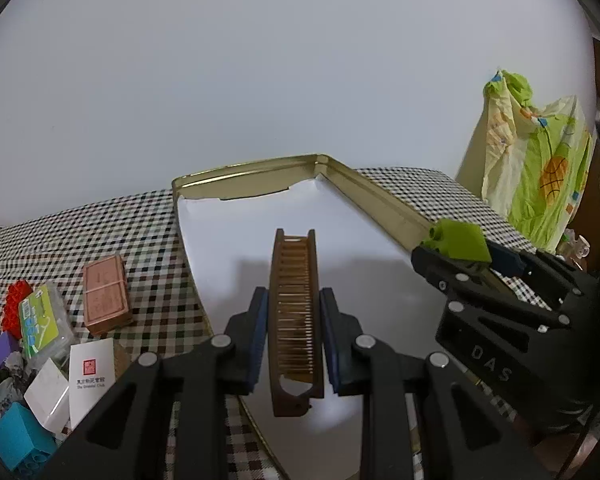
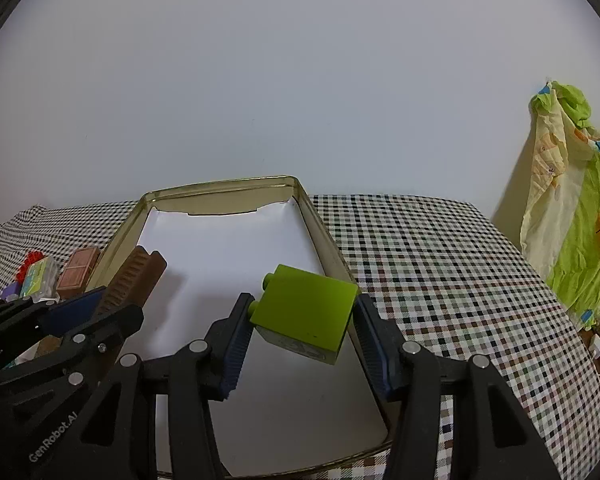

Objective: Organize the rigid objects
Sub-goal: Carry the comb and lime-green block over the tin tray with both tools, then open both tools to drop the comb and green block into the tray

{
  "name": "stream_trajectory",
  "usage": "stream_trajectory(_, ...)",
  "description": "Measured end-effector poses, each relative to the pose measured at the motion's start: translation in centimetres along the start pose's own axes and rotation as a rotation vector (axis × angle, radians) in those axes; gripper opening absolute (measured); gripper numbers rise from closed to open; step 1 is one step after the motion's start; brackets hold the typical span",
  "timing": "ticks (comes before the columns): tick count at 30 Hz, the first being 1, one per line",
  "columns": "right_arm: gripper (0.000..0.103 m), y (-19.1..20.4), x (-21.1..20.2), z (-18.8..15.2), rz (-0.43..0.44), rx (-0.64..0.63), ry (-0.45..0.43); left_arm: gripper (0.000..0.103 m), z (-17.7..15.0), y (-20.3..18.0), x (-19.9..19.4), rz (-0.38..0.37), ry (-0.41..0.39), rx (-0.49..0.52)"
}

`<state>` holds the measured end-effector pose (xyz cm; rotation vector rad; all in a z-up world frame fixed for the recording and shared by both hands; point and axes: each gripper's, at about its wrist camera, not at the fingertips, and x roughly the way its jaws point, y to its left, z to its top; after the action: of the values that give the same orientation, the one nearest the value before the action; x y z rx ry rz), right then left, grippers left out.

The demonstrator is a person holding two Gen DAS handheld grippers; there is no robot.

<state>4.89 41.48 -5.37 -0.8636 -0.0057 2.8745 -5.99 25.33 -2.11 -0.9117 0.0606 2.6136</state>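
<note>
our left gripper (image 1: 294, 336) pinching a brown comb (image 1: 296, 316), our right gripper (image 2: 302, 338) pinching a green block (image 2: 306, 312), both over the gold tray (image 2: 332, 248)

Left tool (image 1: 294, 334) clamps brown comb (image 1: 296, 316) over paper-lined gold tin (image 1: 384, 196); right tool (image 1: 466, 260) grips green block (image 1: 458, 238) at tin's right rim; copper box (image 1: 106, 294), white card (image 1: 90, 376), blue block (image 1: 20, 440) left on checkered cloth (image 1: 100, 224).
</note>
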Motion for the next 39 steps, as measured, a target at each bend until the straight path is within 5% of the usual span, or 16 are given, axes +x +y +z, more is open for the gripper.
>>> stream_trajectory(39, 0.054, 0.0, 0.8, 0.6, -0.018, 0.027, 0.059, 0.024, -0.2, -1.6, 1.5, 0.001, 0.073, 0.045)
